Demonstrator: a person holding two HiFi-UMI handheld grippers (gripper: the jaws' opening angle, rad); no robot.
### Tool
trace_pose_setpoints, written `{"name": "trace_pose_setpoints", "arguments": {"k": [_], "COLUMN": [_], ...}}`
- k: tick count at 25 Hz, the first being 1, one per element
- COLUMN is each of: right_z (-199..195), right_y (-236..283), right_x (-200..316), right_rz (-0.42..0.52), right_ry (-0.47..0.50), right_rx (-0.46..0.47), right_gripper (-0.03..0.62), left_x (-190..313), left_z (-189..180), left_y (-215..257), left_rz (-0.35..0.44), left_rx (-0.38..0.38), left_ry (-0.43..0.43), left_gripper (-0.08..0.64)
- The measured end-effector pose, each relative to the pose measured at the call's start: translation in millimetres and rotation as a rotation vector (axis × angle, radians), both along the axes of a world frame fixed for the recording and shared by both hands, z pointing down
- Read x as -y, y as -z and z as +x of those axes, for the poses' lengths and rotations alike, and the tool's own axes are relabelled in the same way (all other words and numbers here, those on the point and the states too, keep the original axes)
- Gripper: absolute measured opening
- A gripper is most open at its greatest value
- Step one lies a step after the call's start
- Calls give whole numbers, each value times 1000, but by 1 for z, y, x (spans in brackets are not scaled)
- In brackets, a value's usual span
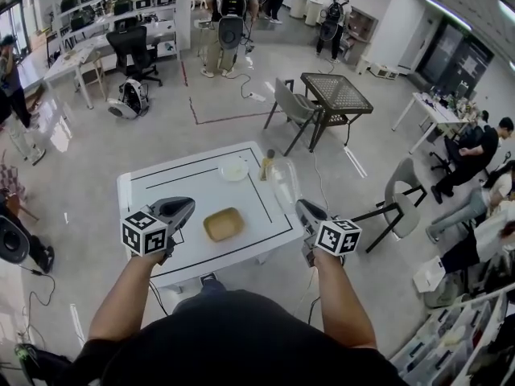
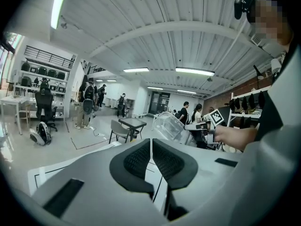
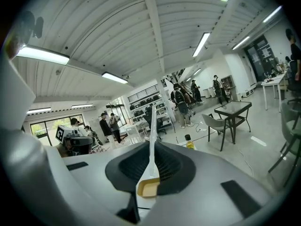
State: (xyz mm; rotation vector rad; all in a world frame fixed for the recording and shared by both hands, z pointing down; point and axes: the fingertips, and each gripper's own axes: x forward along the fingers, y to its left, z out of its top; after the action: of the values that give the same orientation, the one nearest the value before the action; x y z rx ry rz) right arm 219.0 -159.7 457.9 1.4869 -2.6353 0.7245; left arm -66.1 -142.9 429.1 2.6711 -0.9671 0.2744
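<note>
Left gripper (image 1: 183, 209), jaws pressed together on nothing, hovers over a white table (image 1: 143, 190). Just right of it sits a tan bowl (image 1: 224, 223), seemingly empty. Behind stand a white dish (image 1: 233, 168) and a small bottle (image 1: 266, 166). Right gripper (image 1: 299, 207) clamps a clear plastic container (image 1: 283, 182), held above the table's right edge, close beside the bottle.

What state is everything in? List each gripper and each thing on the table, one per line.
Left hand-held gripper: jaws shut, nothing between them.
Right hand-held gripper: jaws shut on the edge of the clear plastic container.
Clear plastic container: held off the table, tilted.
Yellow tray: flat on table, uncovered, empty.
White bowl: upright on table.
Bottle: upright, capped, yellow liquid inside.
</note>
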Motion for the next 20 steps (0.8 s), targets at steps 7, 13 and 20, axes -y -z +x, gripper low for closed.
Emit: {"name": "trace_pose_setpoints", "arguments": {"k": [7, 13, 20], "right_z": [-5, -9, -7], "right_y": [24, 27, 28], "right_x": [-7, -14, -26], "right_rz": [43, 54, 53], "right_ry": [-33, -33, -22], "right_rx": [7, 2, 1], "right_gripper": [46, 46, 46], "left_x": [6, 1, -12], "left_z": [-16, -22, -9], "left_y": [23, 20, 20], "left_rz": [35, 31, 27], "left_rx": [-9, -17, -7], "left_ry": [11, 12, -13], "left_gripper": [34, 34, 34]}}
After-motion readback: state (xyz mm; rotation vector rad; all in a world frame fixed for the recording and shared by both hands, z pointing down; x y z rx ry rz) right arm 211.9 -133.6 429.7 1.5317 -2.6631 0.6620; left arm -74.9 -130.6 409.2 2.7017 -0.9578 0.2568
